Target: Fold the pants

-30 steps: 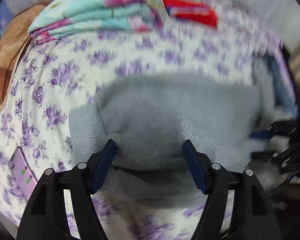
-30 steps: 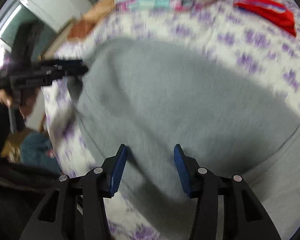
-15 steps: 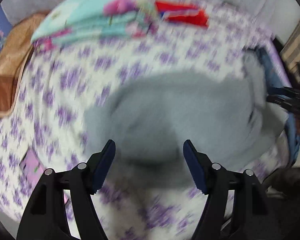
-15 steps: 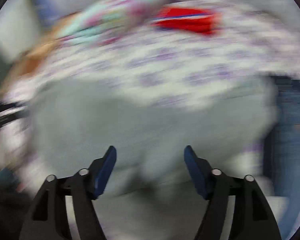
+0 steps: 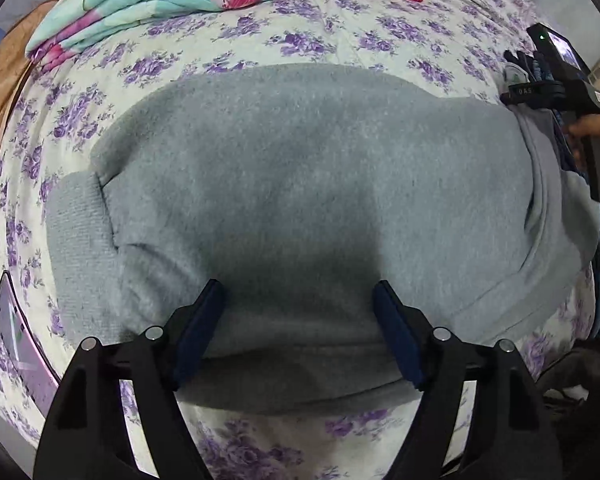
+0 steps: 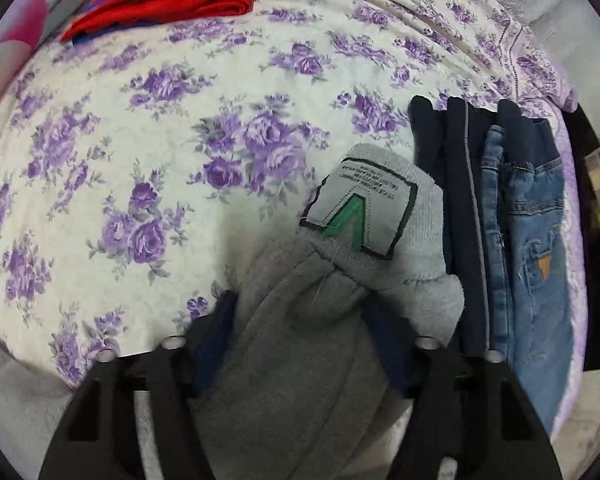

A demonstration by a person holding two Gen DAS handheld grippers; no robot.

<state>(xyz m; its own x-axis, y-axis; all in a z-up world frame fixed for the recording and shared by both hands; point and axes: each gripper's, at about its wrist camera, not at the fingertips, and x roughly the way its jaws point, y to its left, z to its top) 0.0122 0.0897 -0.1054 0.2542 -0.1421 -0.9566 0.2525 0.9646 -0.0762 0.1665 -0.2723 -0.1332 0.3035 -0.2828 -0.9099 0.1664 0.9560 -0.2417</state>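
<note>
Both wrist cameras look steeply down, close over the bed [image 5: 324, 40] — sharing the grey pants [image 5: 308, 184].

Left hand-held gripper [image 5: 298, 334] spread, opening further; right hand-held gripper [image 6: 300, 344] closing, fabric between.

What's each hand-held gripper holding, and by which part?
Right hand-held gripper: grey pants, bunched just below the labelled waistband. Left hand-held gripper: nothing, open over the pants.
</note>
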